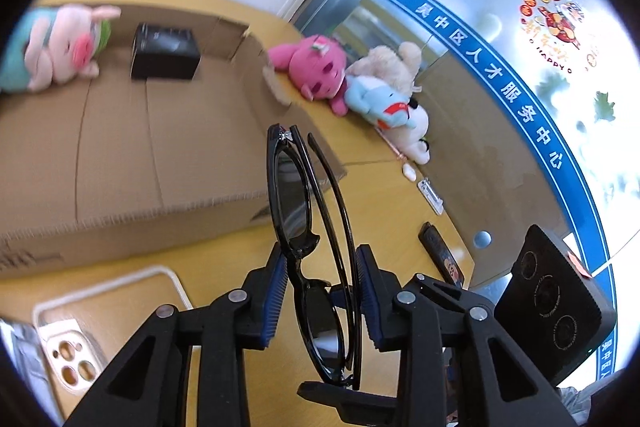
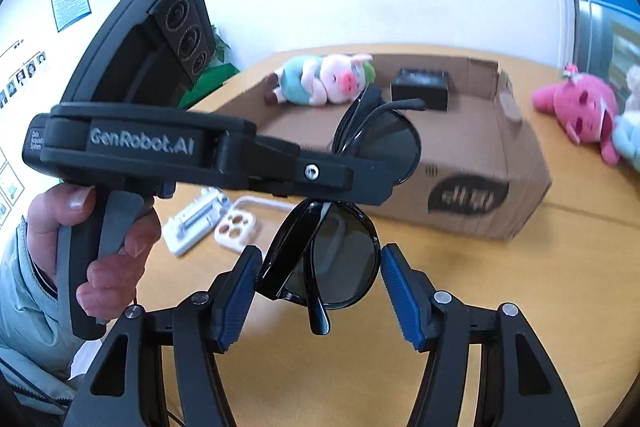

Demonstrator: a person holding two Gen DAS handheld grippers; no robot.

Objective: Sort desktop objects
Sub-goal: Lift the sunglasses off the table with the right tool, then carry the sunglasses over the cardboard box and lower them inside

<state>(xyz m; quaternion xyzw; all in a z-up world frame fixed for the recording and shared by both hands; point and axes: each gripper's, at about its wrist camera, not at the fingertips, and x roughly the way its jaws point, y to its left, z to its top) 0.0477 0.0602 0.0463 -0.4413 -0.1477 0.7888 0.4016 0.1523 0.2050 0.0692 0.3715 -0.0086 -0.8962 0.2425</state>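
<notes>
My left gripper (image 1: 322, 291) is shut on folded black sunglasses (image 1: 292, 195) at the bridge, holding them upright above the wooden desk (image 1: 224, 267). In the right wrist view the left gripper (image 2: 360, 183) reaches in from the left with the sunglasses (image 2: 344, 255) hanging across it. My right gripper (image 2: 316, 287) is open, its blue pads on either side of the lower lens, apart from it. A cardboard box (image 1: 152, 155) behind holds a pig plush (image 1: 64, 47) and a black box (image 1: 164, 51).
A pink plush (image 1: 316, 67), a blue plush (image 1: 376, 103) and beige plushes lie by the glass wall at the desk's right. A phone case (image 1: 72, 359), a white cable (image 1: 120, 283), a dark phone-like item (image 1: 440, 255) and a small silver piece (image 1: 430, 195) lie on the desk.
</notes>
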